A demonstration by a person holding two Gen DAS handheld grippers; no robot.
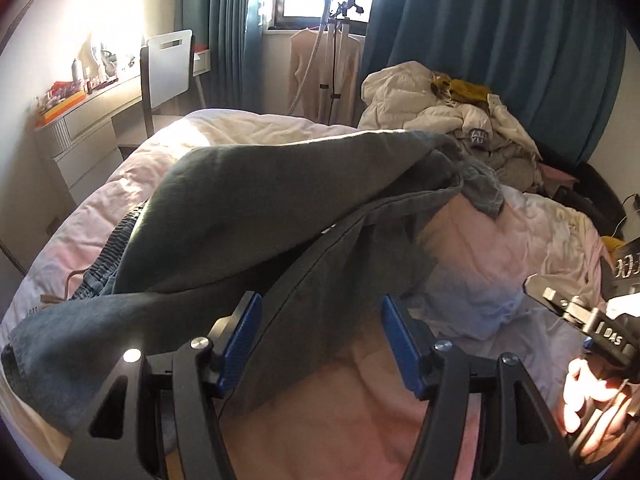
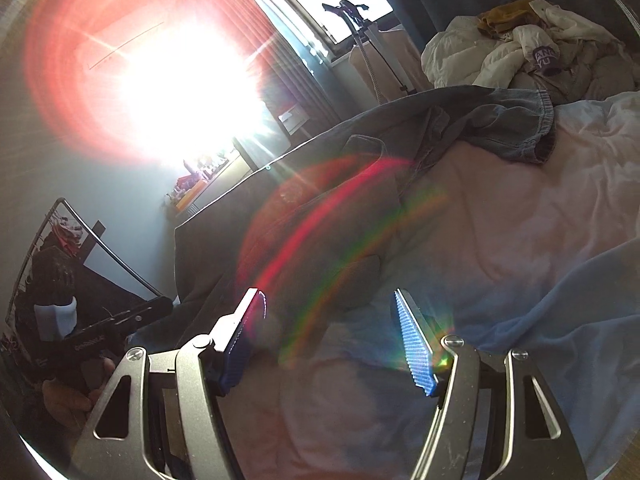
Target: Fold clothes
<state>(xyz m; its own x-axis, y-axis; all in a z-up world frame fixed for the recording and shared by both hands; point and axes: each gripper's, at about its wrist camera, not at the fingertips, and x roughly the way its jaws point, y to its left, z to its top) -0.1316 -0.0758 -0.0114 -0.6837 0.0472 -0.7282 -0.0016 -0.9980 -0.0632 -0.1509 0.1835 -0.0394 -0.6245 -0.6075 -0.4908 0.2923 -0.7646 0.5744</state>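
Nearest you, your left gripper [image 1: 322, 340] stood wide, its ribbed blue pads [image 1: 240, 344] set in black angular arms. A stitched hem of the dark grey-green denim trousers [image 1: 256, 216] ran loosely up between the pads, pressed by neither. Your right gripper [image 2: 330, 340] was likewise spread wide, its blue ridged pads [image 2: 414, 354] on grey metal arms, with only bedding beneath the gap and nothing held. In the left wrist view your right hand [image 1: 592, 396] showed at the far right edge, wrapped round that tool's black handle.

Under both tools lay the soft, rumpled pale pink quilt [image 1: 480, 248], puckered in shallow creases. The trousers sprawled across it in thick, heavy folds: a gathered elastic waistband [image 1: 116, 240] with a tan drawstring lay at the left of the left wrist view, and one leg was draped over towards the middle of the bed. In the right wrist view a ribbed cuff [image 2: 540, 136] lay furthest from you, though red lens flare washed out much of the cloth.

Further back rose a crumpled heap of cream, grey and mustard clothes [image 1: 460, 120]. Beyond it stood a white garment steamer on a pole [image 1: 336, 48], a white slat-backed chair [image 1: 168, 64] by a cluttered desk, and pleated teal curtains [image 1: 500, 48] framing a bright window.
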